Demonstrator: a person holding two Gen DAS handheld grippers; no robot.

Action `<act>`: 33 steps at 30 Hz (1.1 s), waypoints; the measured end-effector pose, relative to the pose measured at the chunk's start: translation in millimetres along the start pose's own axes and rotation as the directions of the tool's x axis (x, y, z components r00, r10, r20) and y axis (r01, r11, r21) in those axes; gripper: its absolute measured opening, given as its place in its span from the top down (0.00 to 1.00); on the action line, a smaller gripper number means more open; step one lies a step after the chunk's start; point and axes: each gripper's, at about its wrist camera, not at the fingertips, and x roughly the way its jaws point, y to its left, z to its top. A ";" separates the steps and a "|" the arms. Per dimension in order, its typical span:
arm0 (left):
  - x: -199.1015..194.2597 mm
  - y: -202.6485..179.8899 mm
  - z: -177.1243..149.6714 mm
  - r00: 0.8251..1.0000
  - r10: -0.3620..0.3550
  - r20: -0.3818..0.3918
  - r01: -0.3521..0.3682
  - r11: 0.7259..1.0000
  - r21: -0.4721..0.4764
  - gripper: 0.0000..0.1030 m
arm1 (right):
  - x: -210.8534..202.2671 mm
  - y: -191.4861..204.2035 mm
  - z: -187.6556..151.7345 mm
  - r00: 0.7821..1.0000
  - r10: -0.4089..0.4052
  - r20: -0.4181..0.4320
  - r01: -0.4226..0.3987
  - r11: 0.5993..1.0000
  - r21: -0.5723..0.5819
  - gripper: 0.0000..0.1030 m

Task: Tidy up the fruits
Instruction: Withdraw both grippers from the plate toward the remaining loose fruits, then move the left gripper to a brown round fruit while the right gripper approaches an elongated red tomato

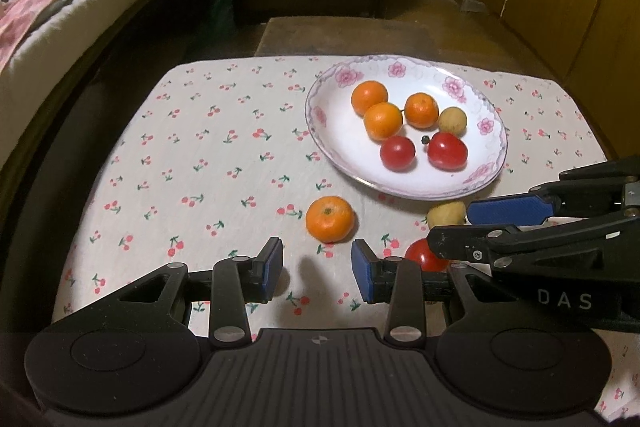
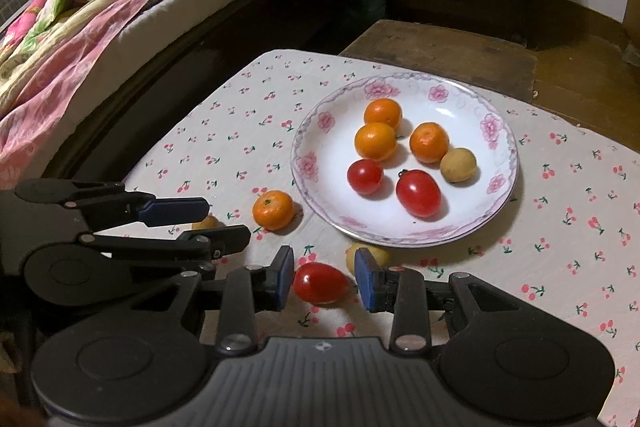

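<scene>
Right wrist view: the right gripper (image 2: 324, 281) stands with its jaws spread wide, either side of a red tomato (image 2: 320, 283) lying on the cherry-print cloth (image 2: 560, 227); neither pad visibly touches it. A yellow fruit (image 2: 368, 254) lies just beyond the right-hand pad, at about 1 o'clock from the tomato. A loose orange (image 2: 273, 209) sits at 11 o'clock from the tomato, just beside the floral plate (image 2: 308, 163). The plate, at 12 o'clock, holds three oranges, two red tomatoes and one yellow fruit. The left gripper (image 2: 224, 221) enters from 9 o'clock, jaws apart, holding nothing; a small yellow fruit (image 2: 205, 222) shows between its fingers.

Left wrist view: the left gripper (image 1: 316, 267) is spread and empty over bare cloth, the loose orange (image 1: 330, 219) just ahead at 12 o'clock. The right gripper (image 1: 452, 225) reaches in from 3 o'clock.
</scene>
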 end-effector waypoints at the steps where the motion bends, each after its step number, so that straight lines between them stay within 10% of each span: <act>1: 0.3 0.3 -0.9 1.000 0.000 -0.003 0.000 1.000 0.001 0.55 | 0.7 0.0 -0.4 1.000 0.003 -0.005 -0.003 1.000 0.001 0.67; 33: 9.2 11.7 -21.8 0.999 -0.014 -0.046 0.015 1.000 0.017 0.51 | 22.7 8.7 -5.4 0.998 0.003 -0.060 -0.006 0.999 -0.046 0.66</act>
